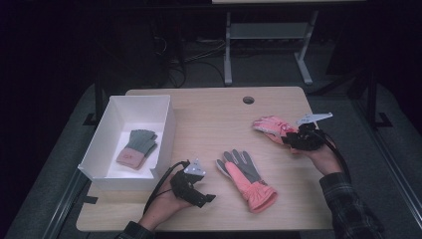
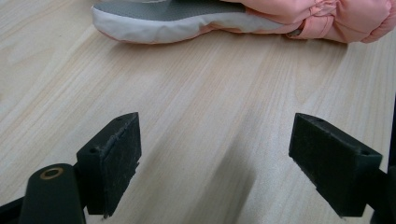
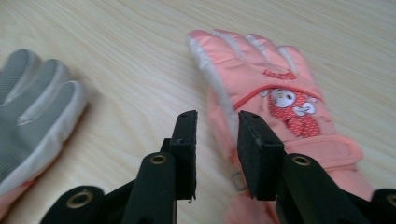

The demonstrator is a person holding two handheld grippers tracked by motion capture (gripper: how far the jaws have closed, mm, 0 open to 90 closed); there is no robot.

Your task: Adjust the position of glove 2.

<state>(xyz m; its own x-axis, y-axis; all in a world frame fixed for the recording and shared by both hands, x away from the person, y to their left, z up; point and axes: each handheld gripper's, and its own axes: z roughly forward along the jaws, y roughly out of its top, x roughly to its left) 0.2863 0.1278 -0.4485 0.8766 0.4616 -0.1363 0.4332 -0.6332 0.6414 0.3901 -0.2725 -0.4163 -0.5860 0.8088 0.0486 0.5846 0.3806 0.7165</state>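
Note:
A pink glove with a cartoon patch (image 3: 275, 93) lies back-up at the table's right (image 1: 271, 124). My right gripper (image 3: 217, 126) hovers over its cuff end (image 1: 293, 138), jaws a narrow gap apart with the glove's thumb-side edge between them; the pads do not visibly press it. A second pink glove lies palm-up, grey palm showing, at mid-table (image 1: 246, 177) and at the left of the right gripper view (image 3: 32, 102). My left gripper (image 2: 217, 158) rests low near the front edge (image 1: 201, 194), jaws wide open and empty, with that glove (image 2: 243, 18) ahead of it.
A white open box (image 1: 164, 129) stands at the table's left with a grey and pink knit glove (image 1: 137, 147) inside. A cable hole (image 1: 248, 100) sits near the far edge. Bare wood lies between the two pink gloves.

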